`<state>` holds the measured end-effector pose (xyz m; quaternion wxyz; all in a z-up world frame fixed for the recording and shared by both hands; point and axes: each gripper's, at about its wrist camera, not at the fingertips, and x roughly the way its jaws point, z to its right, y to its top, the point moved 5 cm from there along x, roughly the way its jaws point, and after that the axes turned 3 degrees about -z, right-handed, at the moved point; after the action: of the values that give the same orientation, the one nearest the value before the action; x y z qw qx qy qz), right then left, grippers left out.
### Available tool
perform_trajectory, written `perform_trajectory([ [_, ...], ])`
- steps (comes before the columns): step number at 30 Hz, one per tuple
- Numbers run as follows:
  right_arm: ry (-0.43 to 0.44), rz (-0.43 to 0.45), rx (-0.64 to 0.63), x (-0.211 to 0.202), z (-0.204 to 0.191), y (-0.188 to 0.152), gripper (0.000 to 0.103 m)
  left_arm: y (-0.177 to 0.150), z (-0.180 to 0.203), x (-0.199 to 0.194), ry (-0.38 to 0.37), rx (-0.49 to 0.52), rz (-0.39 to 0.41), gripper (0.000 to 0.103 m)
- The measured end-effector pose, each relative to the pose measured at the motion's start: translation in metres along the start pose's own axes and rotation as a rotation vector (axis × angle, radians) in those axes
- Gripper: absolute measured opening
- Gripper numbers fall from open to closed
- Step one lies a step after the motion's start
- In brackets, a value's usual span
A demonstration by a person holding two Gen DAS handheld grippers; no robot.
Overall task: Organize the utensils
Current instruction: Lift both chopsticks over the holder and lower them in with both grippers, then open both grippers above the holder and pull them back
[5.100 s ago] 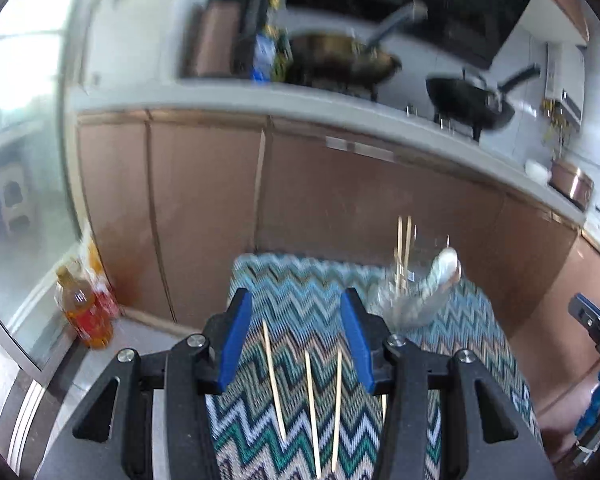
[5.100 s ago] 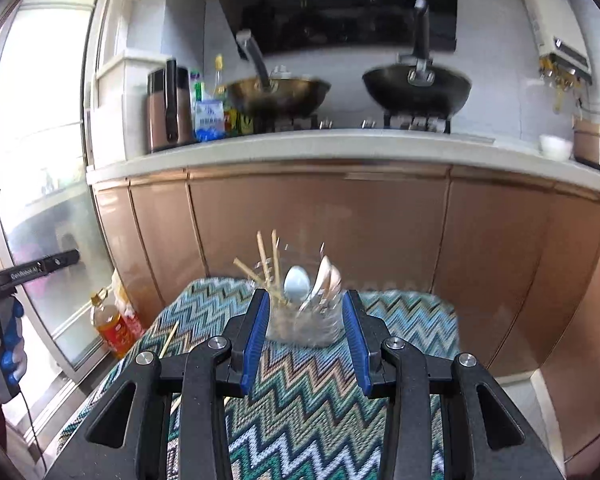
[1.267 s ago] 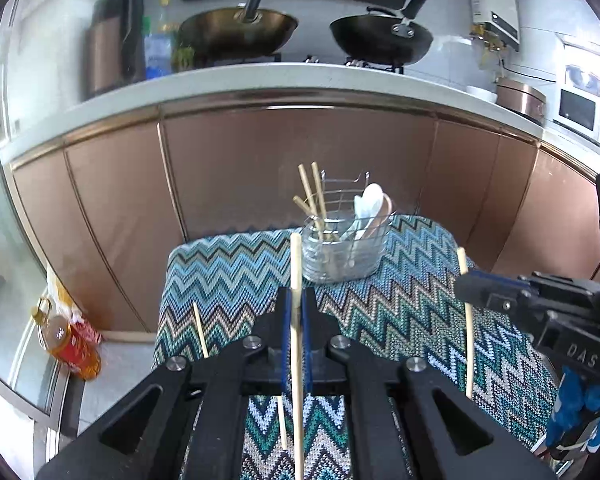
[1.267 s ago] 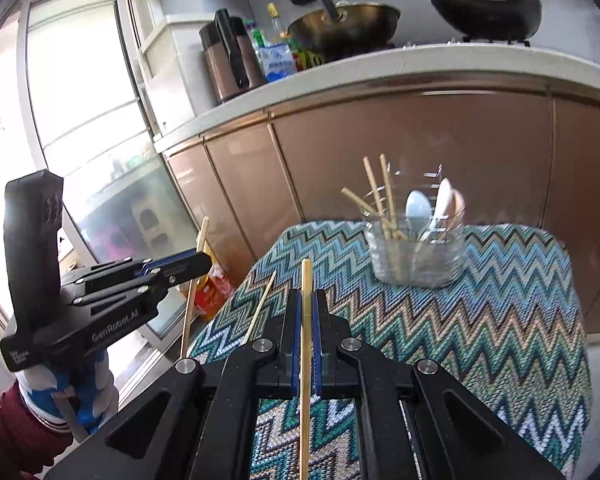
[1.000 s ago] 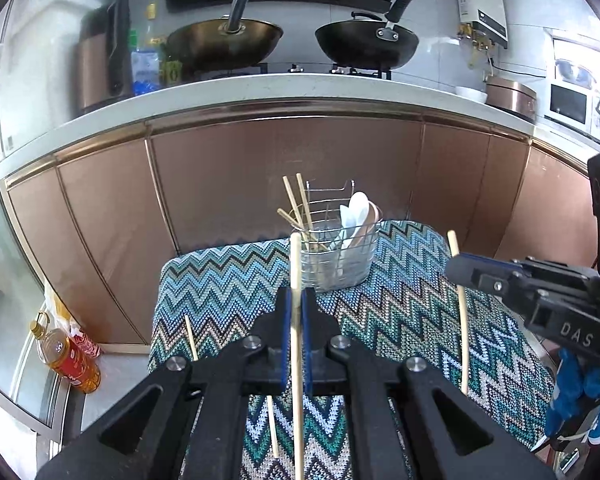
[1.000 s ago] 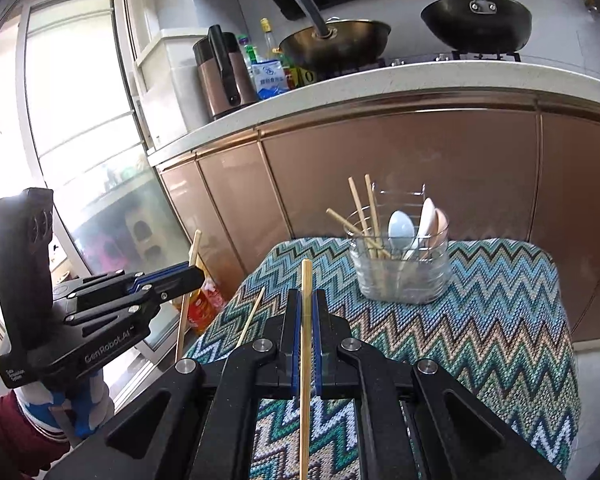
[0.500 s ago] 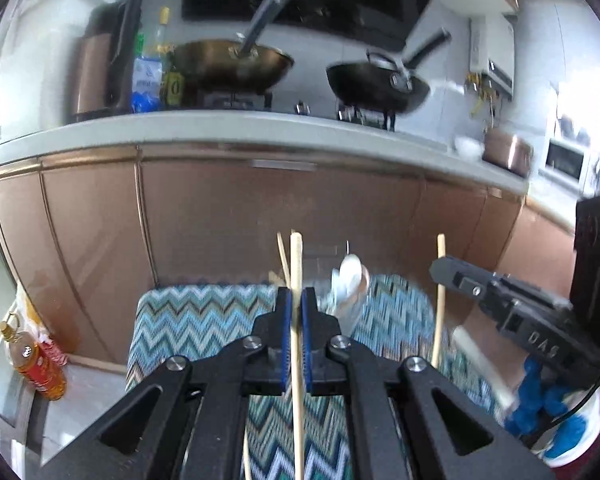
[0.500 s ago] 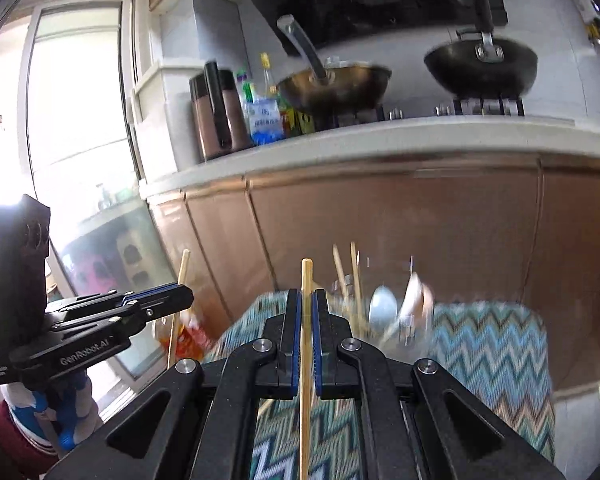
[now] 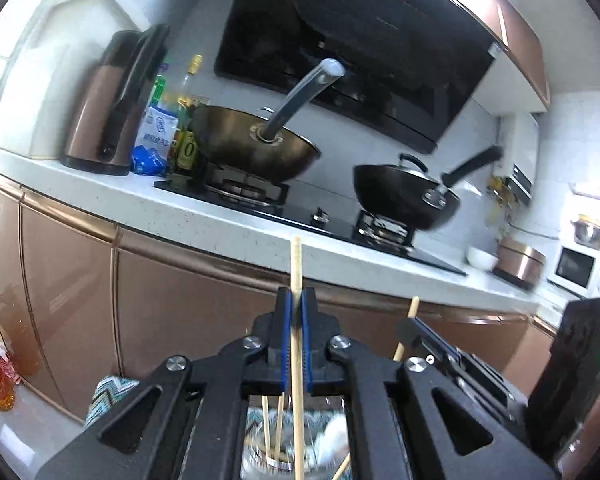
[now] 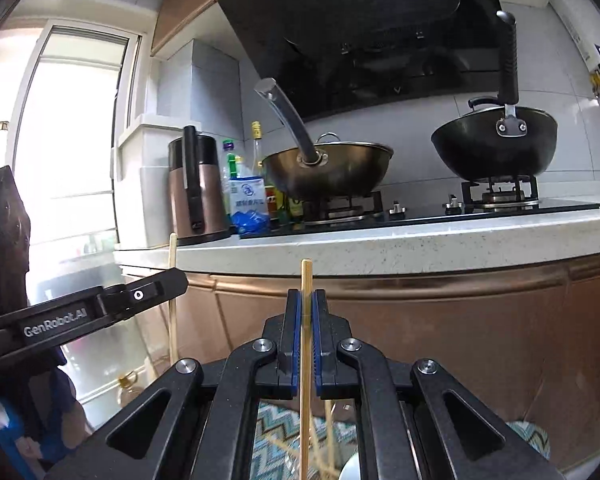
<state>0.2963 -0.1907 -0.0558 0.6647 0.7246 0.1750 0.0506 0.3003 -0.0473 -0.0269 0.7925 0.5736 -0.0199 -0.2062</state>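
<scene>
Both grippers, left gripper (image 9: 296,312) and right gripper (image 10: 306,312), each pinching a chopstick (image 9: 296,280), have risen above the holder (image 9: 276,456) at frame bottom, ready to drop them in.

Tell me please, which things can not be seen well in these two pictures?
- Left wrist view: the holder shows only as a blur behind the left gripper; whether its chopstick has entered cannot be told.
- Right wrist view: the right gripper hides the lower end of its chopstick; the picture edge cuts it off.
- Both views: the patterned cloth shows only in slivers.
</scene>
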Motion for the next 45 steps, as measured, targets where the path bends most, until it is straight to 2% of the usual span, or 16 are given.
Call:
perform_trajectory([
  [6,-0.008,0.004,0.003,0.033,0.015,-0.015,0.005,-0.018,-0.014,0.044,0.050,-0.054,0.032,0.004],
  [10,-0.020,-0.003,0.009,0.047,0.026,-0.030,0.005,-0.037,-0.021,0.067,0.090,-0.050,0.044,0.004],
  [19,-0.036,-0.039,0.009,0.059,0.037,-0.061,0.005,-0.069,-0.023,0.092,0.153,-0.002,0.074,0.004],
  [22,-0.038,-0.041,0.003,0.057,0.038,-0.065,0.005,-0.076,-0.026,0.096,0.150,-0.008,0.065,0.005],
  [25,-0.041,-0.039,0.005,0.053,0.038,-0.066,0.005,-0.080,-0.028,0.093,0.156,-0.010,0.064,0.006],
  [28,-0.042,-0.033,0.008,0.047,0.038,-0.063,0.015,-0.078,-0.028,0.087,0.153,-0.009,0.063,0.007],
  [31,-0.050,-0.022,0.007,0.040,0.036,-0.057,0.022,-0.070,-0.027,0.077,0.157,0.002,0.076,0.016],
  [34,-0.058,-0.009,0.010,0.030,0.033,-0.048,0.023,-0.061,-0.024,0.062,0.159,0.007,0.091,0.023],
  [37,-0.072,0.003,0.011,0.015,0.029,-0.038,0.023,-0.053,-0.022,0.046,0.162,0.019,0.098,0.024],
  [39,-0.085,0.015,0.016,0.002,0.026,-0.032,0.028,-0.049,-0.019,0.033,0.168,0.033,0.098,0.026],
  [41,-0.091,0.020,0.025,-0.010,0.024,-0.028,0.033,-0.047,-0.018,0.022,0.173,0.042,0.091,0.033],
  [45,-0.109,0.010,0.034,-0.035,0.018,-0.025,0.033,-0.046,-0.013,-0.002,0.171,0.062,0.057,0.035],
])
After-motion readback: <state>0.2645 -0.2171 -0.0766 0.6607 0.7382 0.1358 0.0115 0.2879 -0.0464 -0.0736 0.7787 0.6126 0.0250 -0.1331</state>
